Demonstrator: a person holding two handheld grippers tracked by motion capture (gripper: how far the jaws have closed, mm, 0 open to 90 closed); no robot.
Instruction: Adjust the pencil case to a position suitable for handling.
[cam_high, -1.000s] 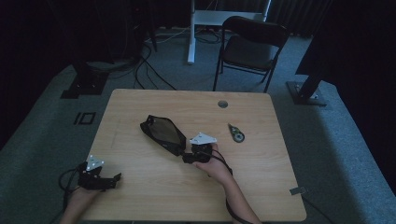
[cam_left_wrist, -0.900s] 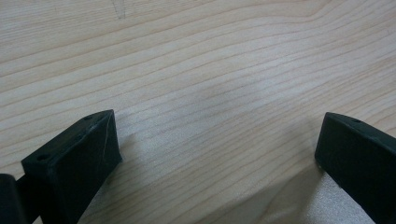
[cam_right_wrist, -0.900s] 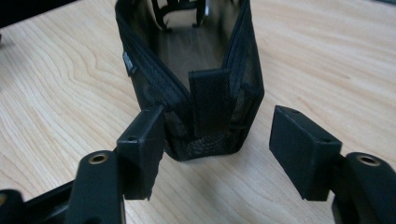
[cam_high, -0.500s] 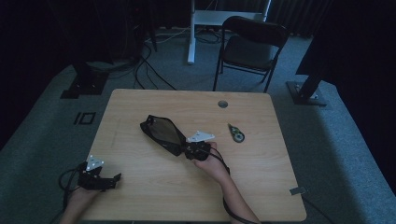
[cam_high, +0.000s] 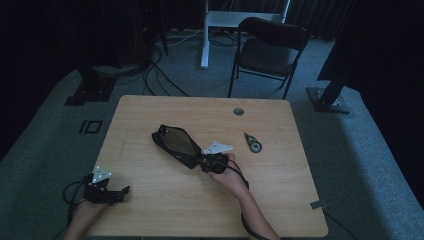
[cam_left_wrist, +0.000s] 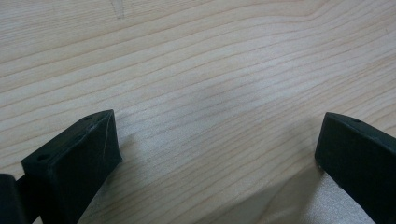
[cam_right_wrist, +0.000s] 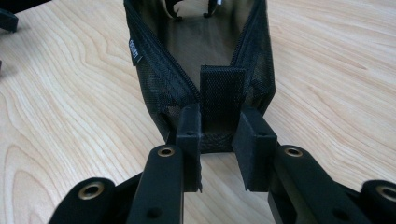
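At the near left corner of the wooden table (cam_high: 150, 200), your left gripper (cam_high: 120, 192) rests low on the surface, its two black jaws spread wide with nothing but bare wood grain between them, as the left gripper view shows. Your left hand (cam_high: 86, 209) comes in over the table's front edge, a cable trailing beside it.

Nearer the middle, your right hand (cam_high: 227, 175) holds the right gripper (cam_right_wrist: 215, 135) against the closest end of a black mesh pouch (cam_high: 175, 145). The jaws have just been closing, and in the right gripper view they now stand clamped on the fabric tab (cam_right_wrist: 222, 95) at the pouch's end, one pad on each side of it. The pouch lies open on the table, zipper edges parted and its dark lining showing, stretching away from your gripper toward the table's far left. In the high view it sits roughly at the table's centre, well apart from your left gripper.

To the right of the pouch, and apart from it, a small green-and-black tape dispenser (cam_high: 253, 143) lies on the wood. Farther back, a round cable port (cam_high: 238, 111) sits close to the far edge. Beyond the table, a black folding chair (cam_high: 267, 52) stands on grey carpet, with a white desk frame (cam_high: 220, 20) and loose cables behind it.
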